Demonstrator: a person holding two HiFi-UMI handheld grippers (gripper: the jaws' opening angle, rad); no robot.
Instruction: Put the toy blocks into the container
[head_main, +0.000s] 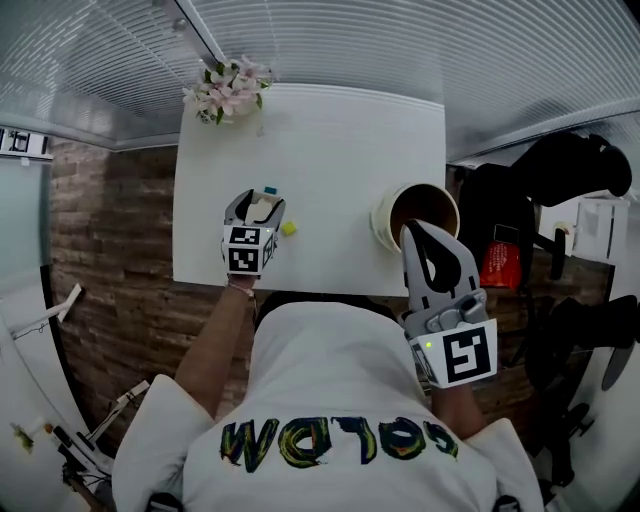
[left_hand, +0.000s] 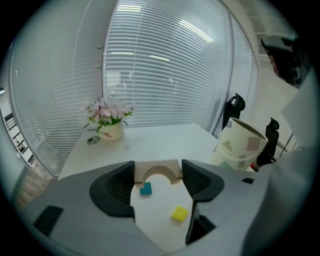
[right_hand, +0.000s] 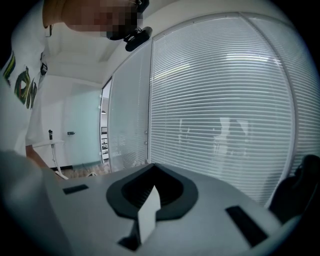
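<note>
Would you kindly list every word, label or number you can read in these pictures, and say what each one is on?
"Life": on the white flower pot; the smaller line beneath it is too small to read.
Coloured lettering across the back of the person's white shirt: seen upside down and stylised, not reliably readable.
Print on the red item beside the table: too small to read.

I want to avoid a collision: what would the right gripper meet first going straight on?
Probably nothing near: the right gripper faces only the window blinds, seemingly far off.
</note>
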